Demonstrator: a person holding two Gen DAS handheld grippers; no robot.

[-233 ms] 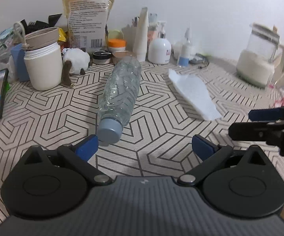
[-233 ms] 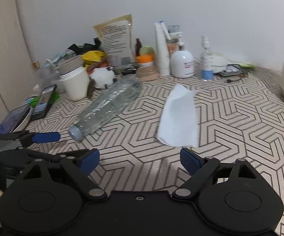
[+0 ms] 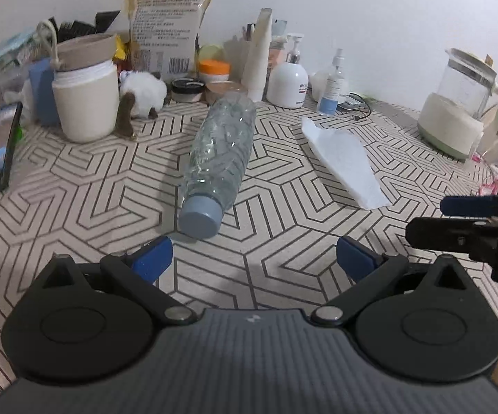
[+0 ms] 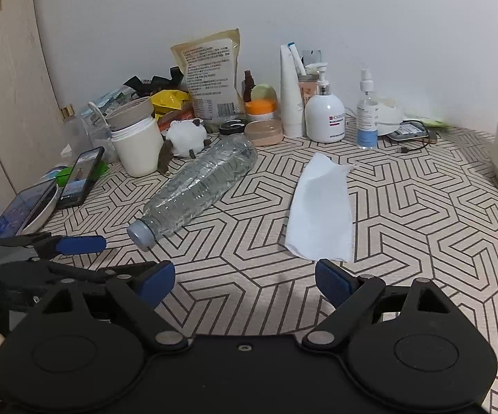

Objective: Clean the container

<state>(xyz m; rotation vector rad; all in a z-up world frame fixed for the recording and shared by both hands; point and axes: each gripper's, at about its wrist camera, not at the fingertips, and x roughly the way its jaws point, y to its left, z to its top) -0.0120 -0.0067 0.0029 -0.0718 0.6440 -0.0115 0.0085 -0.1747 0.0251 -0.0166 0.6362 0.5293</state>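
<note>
A clear plastic bottle with a grey-blue cap lies on its side on the patterned table, cap end toward me. My left gripper is open just short of the cap, holding nothing. A white paper towel lies flat to the bottle's right. In the right wrist view the bottle is ahead to the left and the paper towel straight ahead. My right gripper is open and empty, just short of the towel's near edge. The left gripper's fingers show at that view's left edge.
A white jar with a beige lid, a small plush sheep, a food pouch, pump and spray bottles crowd the back wall. A glass kettle stands at the right. Phones lie at the left edge.
</note>
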